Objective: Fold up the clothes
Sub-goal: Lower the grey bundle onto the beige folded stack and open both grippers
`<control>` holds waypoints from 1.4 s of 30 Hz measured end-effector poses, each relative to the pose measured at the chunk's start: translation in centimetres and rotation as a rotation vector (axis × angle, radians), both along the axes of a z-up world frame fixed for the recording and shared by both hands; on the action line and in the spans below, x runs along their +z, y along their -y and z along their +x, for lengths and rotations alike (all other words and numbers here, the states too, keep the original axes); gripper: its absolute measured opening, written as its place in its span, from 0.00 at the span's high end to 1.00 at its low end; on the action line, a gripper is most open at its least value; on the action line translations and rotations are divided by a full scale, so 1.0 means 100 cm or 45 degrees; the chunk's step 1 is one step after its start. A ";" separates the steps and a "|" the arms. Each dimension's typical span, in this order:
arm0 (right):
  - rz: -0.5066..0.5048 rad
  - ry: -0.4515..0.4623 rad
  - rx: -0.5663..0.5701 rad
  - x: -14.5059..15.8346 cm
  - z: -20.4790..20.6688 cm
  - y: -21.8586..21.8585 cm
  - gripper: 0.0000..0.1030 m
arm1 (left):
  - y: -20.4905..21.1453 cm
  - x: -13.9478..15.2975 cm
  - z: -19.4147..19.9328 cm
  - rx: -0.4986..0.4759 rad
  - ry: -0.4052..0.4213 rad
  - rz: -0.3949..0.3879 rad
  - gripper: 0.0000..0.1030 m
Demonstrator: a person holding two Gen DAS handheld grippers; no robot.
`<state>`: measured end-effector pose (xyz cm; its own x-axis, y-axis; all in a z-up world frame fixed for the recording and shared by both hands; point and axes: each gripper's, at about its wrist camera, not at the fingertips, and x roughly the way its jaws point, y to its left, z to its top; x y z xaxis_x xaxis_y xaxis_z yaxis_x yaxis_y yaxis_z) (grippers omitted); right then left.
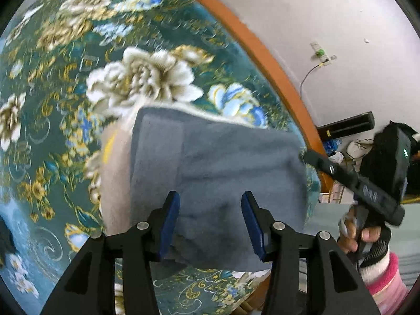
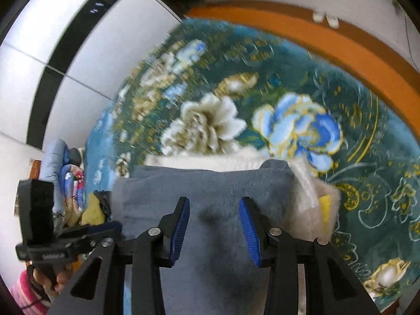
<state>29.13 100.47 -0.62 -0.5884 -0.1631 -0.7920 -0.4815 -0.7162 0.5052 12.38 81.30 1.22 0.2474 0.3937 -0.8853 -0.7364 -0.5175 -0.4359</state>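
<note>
Claws gape over grey garment on floral blanket.

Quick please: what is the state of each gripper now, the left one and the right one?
Left gripper: open, over the grey-blue fleece garment with cream lining, gripping nothing.
Right gripper: open, over the same garment, gripping nothing.

Floral blanket lies bare around the grey garment; orange bed frame bounds its far side.

Black gripper, blue pads, silver screws; pink-white sleeve.
</note>
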 end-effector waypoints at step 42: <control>0.055 0.084 -0.002 0.010 0.098 0.150 0.25 | 0.104 -0.006 0.055 0.119 -0.129 -0.142 0.35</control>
<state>38.94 85.49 0.42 -0.5351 -0.1275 -0.8351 -0.5134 -0.7359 0.4414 17.86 70.87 0.60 0.1219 0.3089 -0.9433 -0.7201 -0.6265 -0.2982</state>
